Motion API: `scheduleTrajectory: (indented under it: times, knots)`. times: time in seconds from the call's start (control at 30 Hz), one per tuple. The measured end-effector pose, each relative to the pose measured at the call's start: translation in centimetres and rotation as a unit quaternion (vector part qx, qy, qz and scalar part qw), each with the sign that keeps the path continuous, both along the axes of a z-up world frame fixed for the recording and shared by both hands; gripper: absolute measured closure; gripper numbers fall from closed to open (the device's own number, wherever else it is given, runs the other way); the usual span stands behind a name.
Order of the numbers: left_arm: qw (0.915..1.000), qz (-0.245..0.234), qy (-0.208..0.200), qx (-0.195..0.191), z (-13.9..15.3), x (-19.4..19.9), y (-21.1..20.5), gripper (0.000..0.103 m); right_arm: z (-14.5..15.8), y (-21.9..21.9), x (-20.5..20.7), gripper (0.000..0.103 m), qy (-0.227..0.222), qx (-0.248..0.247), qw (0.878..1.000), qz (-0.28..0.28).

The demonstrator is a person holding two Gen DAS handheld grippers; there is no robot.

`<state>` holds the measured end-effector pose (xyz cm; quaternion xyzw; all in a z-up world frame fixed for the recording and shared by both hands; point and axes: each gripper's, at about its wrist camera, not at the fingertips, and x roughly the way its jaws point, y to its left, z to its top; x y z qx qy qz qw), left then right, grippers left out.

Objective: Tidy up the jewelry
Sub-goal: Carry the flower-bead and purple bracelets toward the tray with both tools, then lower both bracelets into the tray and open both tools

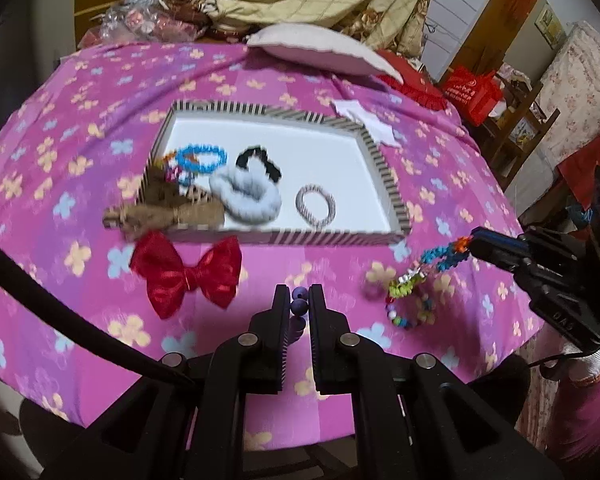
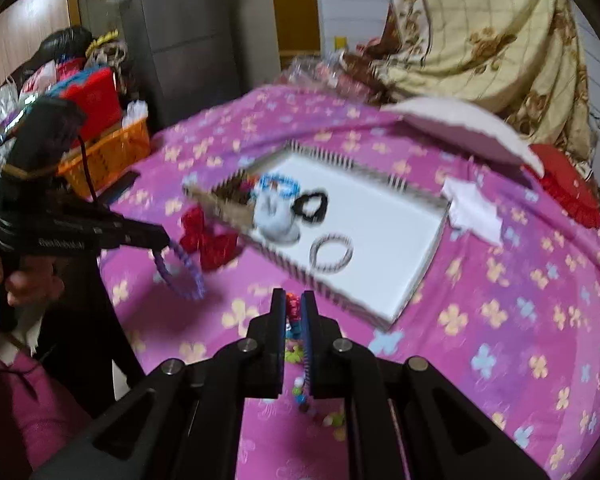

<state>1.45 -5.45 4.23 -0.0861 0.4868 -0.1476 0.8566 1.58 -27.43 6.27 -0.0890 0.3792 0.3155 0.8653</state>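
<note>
My left gripper (image 1: pixel 299 300) is shut on a purple bead bracelet (image 1: pixel 299 307), which hangs as a loop (image 2: pixel 180 276) below its fingers in the right wrist view. My right gripper (image 2: pixel 293 309) is shut on a multicoloured bead bracelet (image 2: pixel 294 314), whose strand dangles above the cloth (image 1: pixel 416 284) in the left wrist view. Beyond both stands a striped-edged white tray (image 1: pixel 392 184) holding a blue bracelet (image 1: pixel 202 159), a black hair tie (image 1: pixel 260 160), a grey-white scrunchie (image 1: pixel 248 196) and a striped ring (image 1: pixel 315 210). A red bow (image 1: pixel 188 274) lies in front of the tray.
A brown bow (image 1: pixel 160 212) lies across the tray's near left corner. A pink flowered cloth (image 1: pixel 440 168) covers the table. A white pad (image 1: pixel 324 48) and white paper (image 1: pixel 364 120) lie behind the tray. An orange basket (image 2: pixel 108 156) stands off the table's left side.
</note>
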Motion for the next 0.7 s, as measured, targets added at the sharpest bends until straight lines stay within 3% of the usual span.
scheduleTrajectory:
  times: [0.3, 0.7]
  knots:
    - [0.9994, 0.001, -0.027, 0.020, 2.7, 3.1, -1.0, 0.073, 1.3, 0.3, 3.0, 0.096, -0.018, 0.011, 1.000, -0.023]
    - [0.9988, 0.007, -0.029, 0.040, 2.9, 9.4, -3.5, 0.073, -2.1, 0.5, 6.6, 0.096, 0.015, 0.013, 0.999, -0.036]
